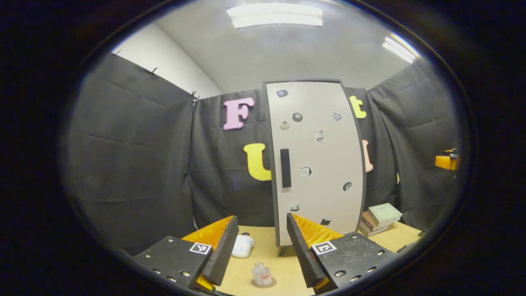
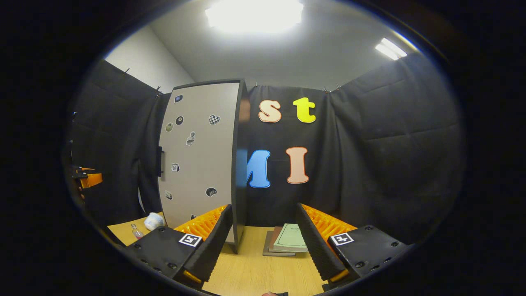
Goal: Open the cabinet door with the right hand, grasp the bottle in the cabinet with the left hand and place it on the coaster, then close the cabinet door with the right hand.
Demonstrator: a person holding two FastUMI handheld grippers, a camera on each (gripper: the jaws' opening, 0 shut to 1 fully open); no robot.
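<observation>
1. The cabinet [image 1: 316, 160] stands upright toward the back edge of the counter [image 1: 283, 263], and its door [image 2: 197, 160] looks shut, flush with the frame, the dark handle [image 1: 285, 167] untouched.
2. The bottle [image 1: 261, 274] already stands on the coaster [image 1: 269, 283] near the counter's front edge, just ahead of the left gripper [image 1: 263, 246]; a white crumpled thing [image 1: 242, 246] lies a little behind it.
3. The left gripper's jaws are spread wide and hold nothing; the bottle sits below and between them, not touched.
4. The right gripper [image 2: 265, 240] is likewise wide open and empty, aimed past the cabinet's right edge at a stack of books [image 2: 287, 240] by the back of the counter.
5. My judgement: bottle out and placed, door closed, both grippers free. The task appears finished, or all but finished.
6. If anything remains, it is only drawing both grippers back; I cannot tell whether the door is fully latched.
</observation>
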